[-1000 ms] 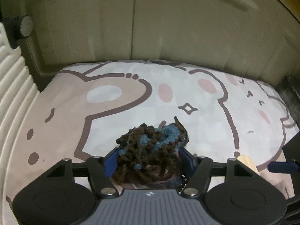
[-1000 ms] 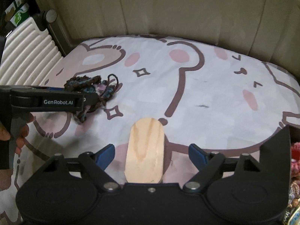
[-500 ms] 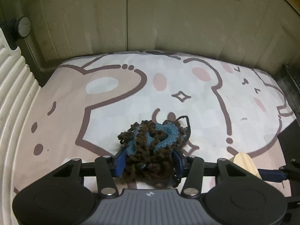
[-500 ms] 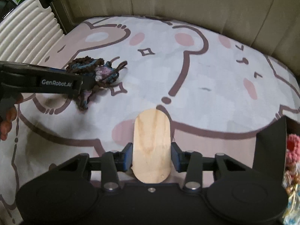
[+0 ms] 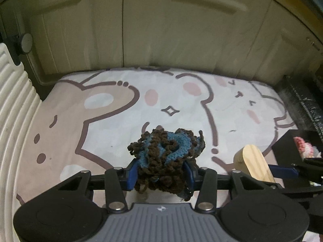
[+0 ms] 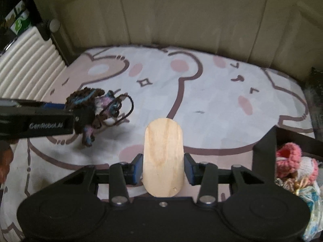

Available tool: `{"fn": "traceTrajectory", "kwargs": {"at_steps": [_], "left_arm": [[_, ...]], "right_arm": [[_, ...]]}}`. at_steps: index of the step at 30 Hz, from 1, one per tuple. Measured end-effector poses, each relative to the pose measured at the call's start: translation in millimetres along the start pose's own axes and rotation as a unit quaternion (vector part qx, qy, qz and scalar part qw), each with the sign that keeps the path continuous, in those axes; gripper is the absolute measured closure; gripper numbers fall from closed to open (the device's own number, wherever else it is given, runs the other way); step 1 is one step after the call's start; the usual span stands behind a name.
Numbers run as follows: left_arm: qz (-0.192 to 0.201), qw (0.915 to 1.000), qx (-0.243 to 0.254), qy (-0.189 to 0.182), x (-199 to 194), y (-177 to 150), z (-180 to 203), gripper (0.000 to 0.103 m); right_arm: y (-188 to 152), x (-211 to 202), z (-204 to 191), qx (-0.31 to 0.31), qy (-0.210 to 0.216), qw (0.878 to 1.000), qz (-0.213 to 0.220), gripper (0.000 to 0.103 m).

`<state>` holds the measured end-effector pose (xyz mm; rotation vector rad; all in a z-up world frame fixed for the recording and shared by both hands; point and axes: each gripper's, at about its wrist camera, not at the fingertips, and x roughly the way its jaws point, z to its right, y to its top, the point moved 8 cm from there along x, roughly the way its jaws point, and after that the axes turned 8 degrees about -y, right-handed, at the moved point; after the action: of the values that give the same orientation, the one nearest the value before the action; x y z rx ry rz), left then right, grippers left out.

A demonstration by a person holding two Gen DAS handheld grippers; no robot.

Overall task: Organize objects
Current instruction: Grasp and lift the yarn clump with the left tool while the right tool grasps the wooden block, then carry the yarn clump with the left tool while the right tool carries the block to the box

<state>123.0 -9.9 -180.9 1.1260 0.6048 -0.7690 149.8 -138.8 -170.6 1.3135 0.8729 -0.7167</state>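
My left gripper is shut on a brown and blue crocheted yarn piece and holds it above the cartoon-print mat. The yarn piece also shows in the right wrist view, with pink parts, lifted off the mat at the left gripper's tip. My right gripper is shut on a rounded light wooden board, held above the mat. The board also shows in the left wrist view, at the right.
A black box at the right holds pink and white crocheted items. A white ribbed panel runs along the left. Beige padded walls close the back. A dark strip lies at the far right.
My right gripper closed on the wooden board and lifted it. My left gripper raised the yarn piece off the mat and drew back a little.
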Motion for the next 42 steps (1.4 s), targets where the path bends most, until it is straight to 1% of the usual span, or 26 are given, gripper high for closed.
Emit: {"fn": "traceTrajectory", "kwargs": {"at_steps": [4, 8, 16, 24, 32, 42], "left_arm": [[0.01, 0.9999, 0.0, 0.001, -13, 2, 8, 0.056], [0.024, 0.9996, 0.014, 0.006, -28, 6, 16, 0.056], [0.044, 0.9987, 0.023, -0.001, -56, 10, 38, 0.056], [0.064, 0.9972, 0.034, -0.019, -76, 9, 62, 0.056], [0.074, 0.9962, 0.03, -0.035, -86, 9, 80, 0.056], [0.083, 0.9945, 0.04, -0.05, -93, 10, 110, 0.056]], "right_arm": [[4, -11, 6, 0.013, -0.006, 1.0, 0.014, 0.059], [7, -22, 13, 0.023, -0.011, 0.999, 0.028, 0.059], [9, -43, 25, 0.036, -0.022, 0.998, 0.045, 0.059], [8, -70, 43, 0.057, -0.015, 0.996, 0.066, 0.059], [2, -82, 61, 0.065, -0.028, 0.995, 0.068, 0.059], [-7, -101, 90, 0.082, -0.036, 0.993, 0.079, 0.059]]}}
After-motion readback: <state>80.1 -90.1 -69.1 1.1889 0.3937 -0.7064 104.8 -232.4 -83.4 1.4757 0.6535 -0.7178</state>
